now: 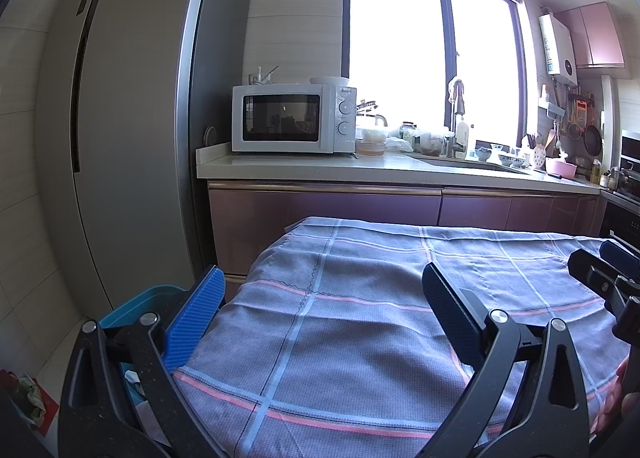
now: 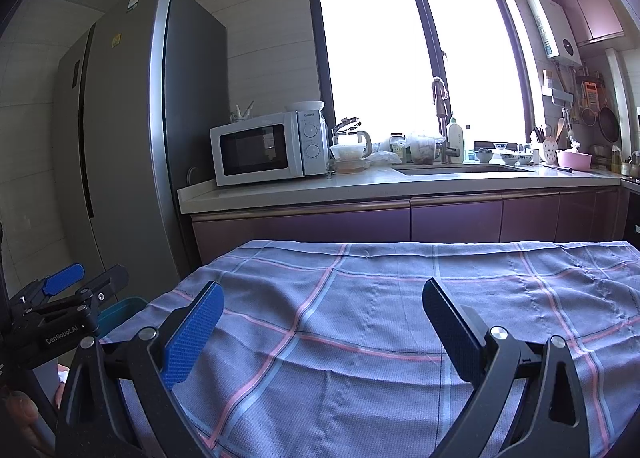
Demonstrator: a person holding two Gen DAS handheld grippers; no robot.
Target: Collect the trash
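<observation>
The teal bin (image 1: 132, 304), the receptacle for the trash, stood on the floor just beside the left edge of the table, between the table and the refrigerator (image 1: 132, 129); only its rim and part of its interior showed, with a small pale scrap (image 1: 132, 377) visible inside in the left wrist view. In the right wrist view a corner of the same bin (image 2: 120, 312) appeared below the left gripper. No loose trash could be made out on the plaid tablecloth (image 1: 360, 318), grey-blue with pink and pale-blue stripes, which covered the table and hung over its near-left corner.

The left gripper (image 1: 320, 318) hovered over the cloth's left portion, its blue-padded jaws spread wide and empty, the left finger overlapping the bin's rim in the picture. The right gripper (image 2: 322, 334) was likewise spread apart and held nothing, poised over the middle of the cloth. Each tool appeared at the edge of the other's view.

Beyond the table ran a counter (image 2: 360, 181) with purple cabinet fronts, bearing a white microwave (image 2: 266, 147), containers and a sink with a faucet (image 2: 442, 117) beneath a bright window (image 2: 420, 53).
</observation>
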